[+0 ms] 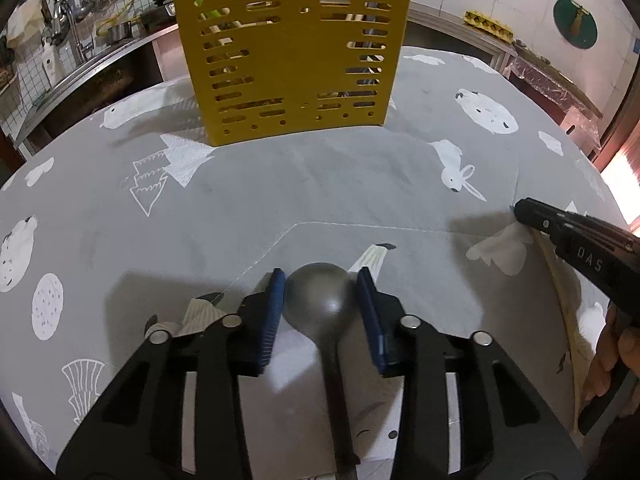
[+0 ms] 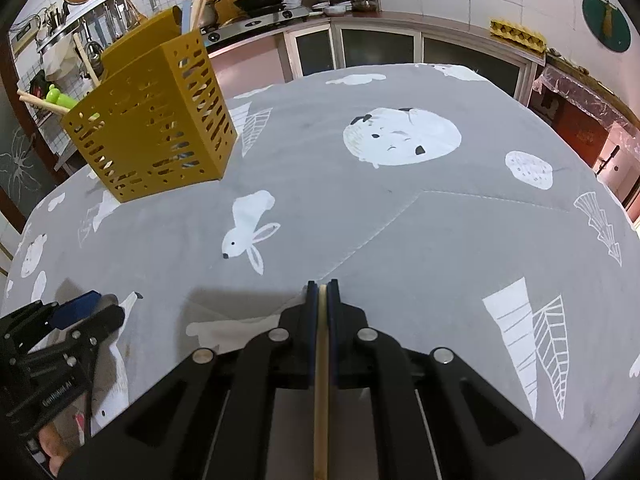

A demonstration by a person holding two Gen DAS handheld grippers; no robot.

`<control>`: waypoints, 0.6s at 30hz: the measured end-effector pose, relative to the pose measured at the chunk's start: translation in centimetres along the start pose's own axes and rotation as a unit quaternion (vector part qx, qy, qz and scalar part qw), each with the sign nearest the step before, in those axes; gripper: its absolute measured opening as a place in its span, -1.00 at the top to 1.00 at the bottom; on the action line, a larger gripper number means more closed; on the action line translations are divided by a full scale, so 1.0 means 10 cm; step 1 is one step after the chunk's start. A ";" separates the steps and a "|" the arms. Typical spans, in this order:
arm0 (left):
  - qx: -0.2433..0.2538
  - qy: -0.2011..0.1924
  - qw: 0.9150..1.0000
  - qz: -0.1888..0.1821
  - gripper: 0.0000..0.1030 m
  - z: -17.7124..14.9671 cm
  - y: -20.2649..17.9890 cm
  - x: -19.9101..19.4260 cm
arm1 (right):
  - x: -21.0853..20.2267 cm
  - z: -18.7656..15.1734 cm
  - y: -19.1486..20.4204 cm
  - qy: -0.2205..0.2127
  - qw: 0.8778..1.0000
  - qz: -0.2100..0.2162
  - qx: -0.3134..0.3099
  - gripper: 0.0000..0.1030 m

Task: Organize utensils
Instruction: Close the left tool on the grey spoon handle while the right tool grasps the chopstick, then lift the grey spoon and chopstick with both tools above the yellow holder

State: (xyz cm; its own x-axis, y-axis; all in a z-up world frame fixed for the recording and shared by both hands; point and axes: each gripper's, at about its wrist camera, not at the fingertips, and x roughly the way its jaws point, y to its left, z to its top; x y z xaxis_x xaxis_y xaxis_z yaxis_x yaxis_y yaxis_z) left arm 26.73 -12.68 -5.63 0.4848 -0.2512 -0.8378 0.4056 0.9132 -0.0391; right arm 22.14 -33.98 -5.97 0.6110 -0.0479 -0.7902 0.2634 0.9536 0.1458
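Note:
A yellow perforated utensil holder [image 1: 292, 64] stands on the grey tablecloth at the back; in the right wrist view it [image 2: 156, 128] is at the far left with several chopsticks and a green utensil in it. My left gripper [image 1: 322, 284] has its blue pads on either side of the bowl of a dark grey spoon [image 1: 320, 296], which lies on the cloth with its handle running back under the gripper. My right gripper [image 2: 322, 292] is shut on a pale wooden chopstick [image 2: 321, 380]. It shows in the left wrist view [image 1: 576, 240] at the right.
The table carries a grey cloth [image 2: 400, 208] with white animal and tree prints. Kitchen counters, a stove with a pan [image 2: 264, 0] and hanging tools stand behind. The left gripper [image 2: 76, 312] shows at the lower left of the right wrist view.

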 end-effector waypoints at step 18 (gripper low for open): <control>-0.036 -0.095 0.995 0.016 0.32 0.02 0.28 -0.59 | -0.54 0.18 0.28 -0.080 0.996 0.020 -0.024 0.90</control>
State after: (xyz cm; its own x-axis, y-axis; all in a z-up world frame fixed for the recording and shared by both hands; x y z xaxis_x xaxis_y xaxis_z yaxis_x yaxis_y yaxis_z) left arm 25.14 -8.67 -0.69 0.6372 -0.2719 -0.7211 0.3339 0.9407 -0.0597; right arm 20.87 -31.62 -0.24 0.7328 -0.0535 -0.6783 0.2032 0.9686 0.1431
